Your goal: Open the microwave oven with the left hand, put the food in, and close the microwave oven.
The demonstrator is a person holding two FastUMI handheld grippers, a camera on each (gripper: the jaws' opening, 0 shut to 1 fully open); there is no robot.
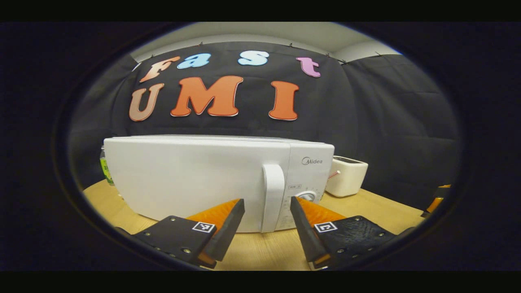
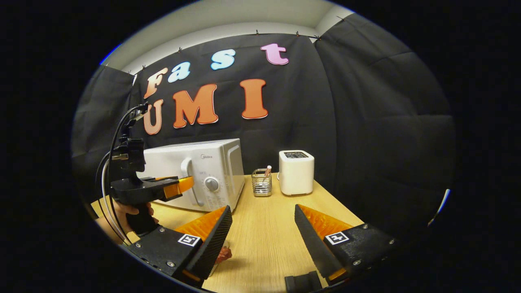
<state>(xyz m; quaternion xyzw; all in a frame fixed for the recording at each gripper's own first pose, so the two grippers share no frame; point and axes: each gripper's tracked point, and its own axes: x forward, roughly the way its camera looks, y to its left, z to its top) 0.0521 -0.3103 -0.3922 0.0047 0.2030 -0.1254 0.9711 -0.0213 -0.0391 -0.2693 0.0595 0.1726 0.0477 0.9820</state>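
Left gripper (image 1: 266,207) released, jaws astride the microwave (image 1: 195,179) handle (image 1: 272,195), not touching. Right gripper (image 2: 262,215) released. Risk: closing off-centre slips off the handle, shoves microwave toward 12 o'clock.

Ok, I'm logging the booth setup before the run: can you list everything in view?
Microwave oven: one, white, door closed, on the table.
Toaster: one, white, right of the microwave.
Wire basket: one, metal, between microwave and toaster.
Bottle: one, greenish label, behind the microwave's left end.
Food: one, reddish, partly hidden by the right gripper.
Table: one, light wood.
Left gripper: open, facing the door handle.
Right gripper: open, above the table.
Hand: one, holding the left gripper.
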